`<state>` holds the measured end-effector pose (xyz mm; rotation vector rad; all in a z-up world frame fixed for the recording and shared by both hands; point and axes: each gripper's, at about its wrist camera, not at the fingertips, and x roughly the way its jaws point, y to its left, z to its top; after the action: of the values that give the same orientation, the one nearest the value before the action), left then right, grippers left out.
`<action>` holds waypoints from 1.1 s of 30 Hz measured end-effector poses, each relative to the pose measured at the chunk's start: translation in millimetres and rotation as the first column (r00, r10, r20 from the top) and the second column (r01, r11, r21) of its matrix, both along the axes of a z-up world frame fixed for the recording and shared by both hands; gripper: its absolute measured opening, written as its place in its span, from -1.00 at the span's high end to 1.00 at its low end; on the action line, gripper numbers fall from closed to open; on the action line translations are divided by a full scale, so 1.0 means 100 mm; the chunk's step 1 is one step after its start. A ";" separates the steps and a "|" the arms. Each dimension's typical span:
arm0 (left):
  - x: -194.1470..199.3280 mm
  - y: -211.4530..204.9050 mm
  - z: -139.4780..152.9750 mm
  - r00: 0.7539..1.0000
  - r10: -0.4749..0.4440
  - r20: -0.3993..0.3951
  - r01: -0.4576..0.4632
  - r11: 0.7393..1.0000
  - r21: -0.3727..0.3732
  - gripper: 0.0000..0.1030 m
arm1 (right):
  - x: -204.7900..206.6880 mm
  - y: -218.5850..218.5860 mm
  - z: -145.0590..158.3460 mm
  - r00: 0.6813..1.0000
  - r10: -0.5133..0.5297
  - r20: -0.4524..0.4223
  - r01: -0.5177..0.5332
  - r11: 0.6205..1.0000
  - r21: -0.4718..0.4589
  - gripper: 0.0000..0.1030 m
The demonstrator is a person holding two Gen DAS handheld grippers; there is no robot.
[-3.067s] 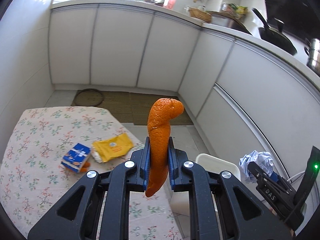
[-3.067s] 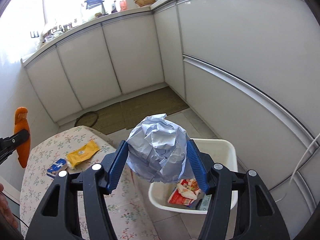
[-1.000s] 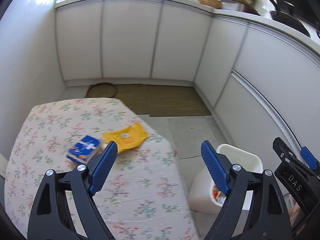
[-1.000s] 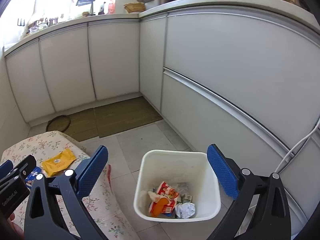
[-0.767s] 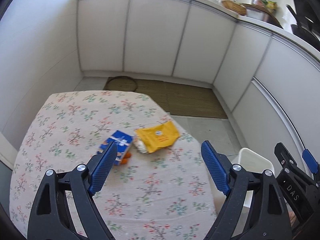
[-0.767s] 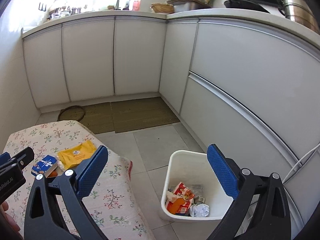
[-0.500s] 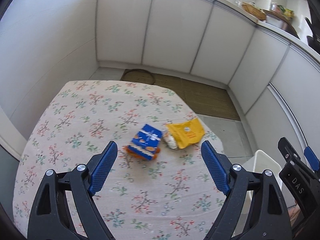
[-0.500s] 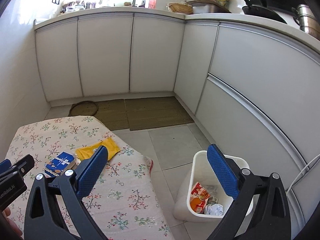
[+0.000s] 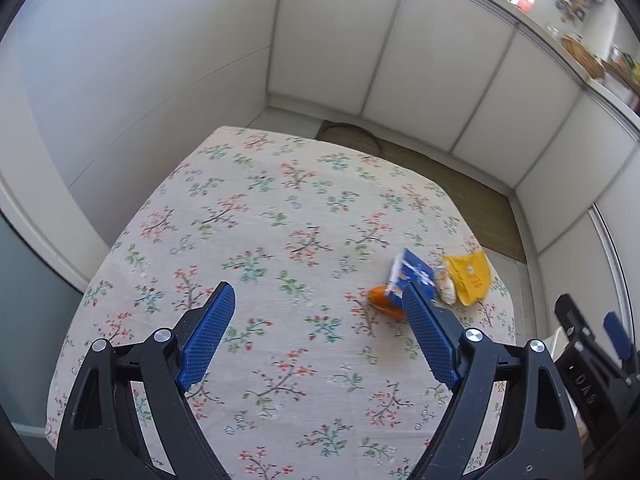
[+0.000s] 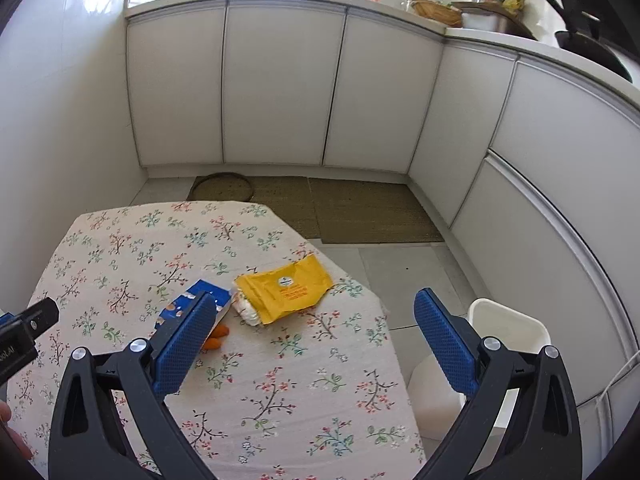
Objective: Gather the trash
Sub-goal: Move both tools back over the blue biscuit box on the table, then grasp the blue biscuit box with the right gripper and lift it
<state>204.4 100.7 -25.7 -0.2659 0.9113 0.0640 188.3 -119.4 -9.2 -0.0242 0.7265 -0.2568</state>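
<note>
"DAS" in white on the right gripper [image 9: 592, 364] body; print on the yellow packet [image 10: 286, 290] too small to read.

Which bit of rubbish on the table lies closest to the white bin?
The yellow packet. It lies at the table corner nearest the bin; the blue box and orange peel sit further in.

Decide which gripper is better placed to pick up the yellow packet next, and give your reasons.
Right, probably. The right gripper is open with the yellow packet just ahead between its fingers. For the left gripper, also open, the packet lies off to its right.
</note>
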 end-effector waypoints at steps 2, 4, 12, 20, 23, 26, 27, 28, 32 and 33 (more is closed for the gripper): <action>0.00 0.13 0.00 1.000 0.026 -0.007 -0.026 1.000 -0.009 -0.59 | 0.08 0.13 -0.10 0.999 0.032 -0.038 -0.031 0.999 0.014 -0.87; 0.00 0.28 0.01 0.999 0.050 -0.010 -0.050 0.998 -0.023 -0.59 | 0.20 0.26 -0.22 0.994 0.070 -0.086 -0.066 0.996 0.055 -0.87; -0.01 0.68 0.04 0.991 0.136 -0.010 -0.137 0.990 -0.042 -0.59 | 0.77 0.57 -0.78 0.951 0.135 -0.280 -0.071 0.971 0.227 -0.87; 0.02 0.76 0.01 0.989 0.149 -0.025 -0.150 0.987 -0.064 -0.59 | 1.24 0.72 -1.07 0.910 0.171 -0.377 -0.066 0.959 0.276 -0.87; 0.04 0.75 -0.02 0.989 0.146 -0.034 -0.147 0.987 -0.061 -0.59 | 1.33 0.73 -1.22 0.897 0.162 -0.411 -0.045 0.959 0.281 -0.87; 0.04 0.74 -0.04 0.989 0.141 -0.036 -0.143 0.989 -0.049 -0.59 | 1.40 0.66 -1.32 0.891 0.162 -0.425 -0.015 0.945 0.328 -0.87; 0.04 0.75 -0.05 0.990 0.140 -0.037 -0.141 0.989 -0.045 -0.59 | 1.40 0.64 -1.34 0.894 0.160 -0.419 -0.009 0.941 0.339 -0.85; 0.04 0.75 -0.06 0.989 0.140 -0.040 -0.142 0.989 -0.042 -0.59 | 1.40 0.63 -1.36 0.895 0.163 -0.415 -0.010 0.938 0.347 -0.81; 0.06 0.75 -0.10 0.988 0.145 -0.050 -0.147 0.988 -0.044 -0.59 | 1.41 0.60 -1.45 0.882 0.185 -0.434 -0.003 0.922 0.387 -0.32; 0.06 0.74 -0.10 0.988 0.144 -0.050 -0.146 0.988 -0.043 -0.59 | 1.40 0.59 -1.44 0.885 0.185 -0.428 -0.005 0.922 0.387 -0.29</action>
<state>210.6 175.1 -36.0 -0.3749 0.9403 0.1843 327.9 -59.9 -153.5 0.2538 1.2372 -0.0056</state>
